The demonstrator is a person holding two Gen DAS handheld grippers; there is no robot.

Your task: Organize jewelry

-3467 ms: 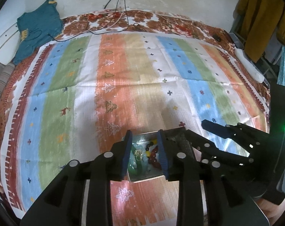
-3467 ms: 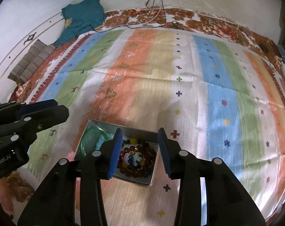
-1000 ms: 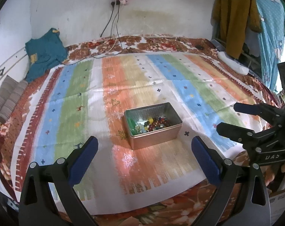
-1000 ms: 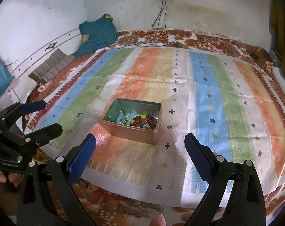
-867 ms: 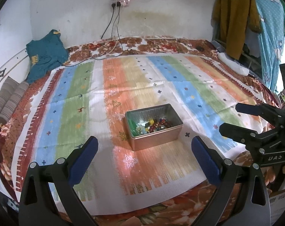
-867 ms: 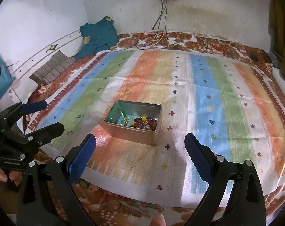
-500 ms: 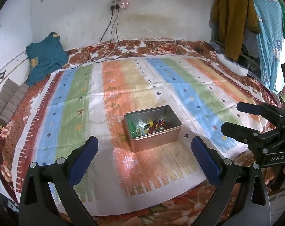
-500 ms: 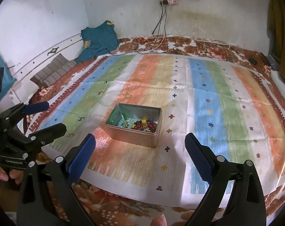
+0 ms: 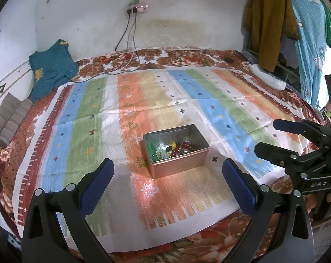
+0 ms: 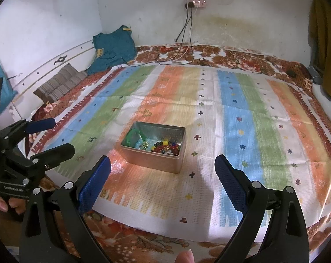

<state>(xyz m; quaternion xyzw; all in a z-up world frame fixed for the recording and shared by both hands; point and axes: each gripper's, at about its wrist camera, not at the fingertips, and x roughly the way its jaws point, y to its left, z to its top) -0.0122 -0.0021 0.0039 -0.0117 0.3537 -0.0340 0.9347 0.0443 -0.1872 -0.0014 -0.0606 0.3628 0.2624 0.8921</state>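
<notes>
The metal tin point(image 9: 176, 148) sits on the striped cloth point(image 9: 82, 131) covering the bed, holding a green bangle point(image 10: 132, 136) and mixed beads point(image 10: 166, 147). No loose jewelry is visible outside it. Left tongs point(image 9: 167, 184) and right tongs point(image 10: 163, 182) stand spread wide, empty, well apart from the tin. Task appears essentially complete.
</notes>
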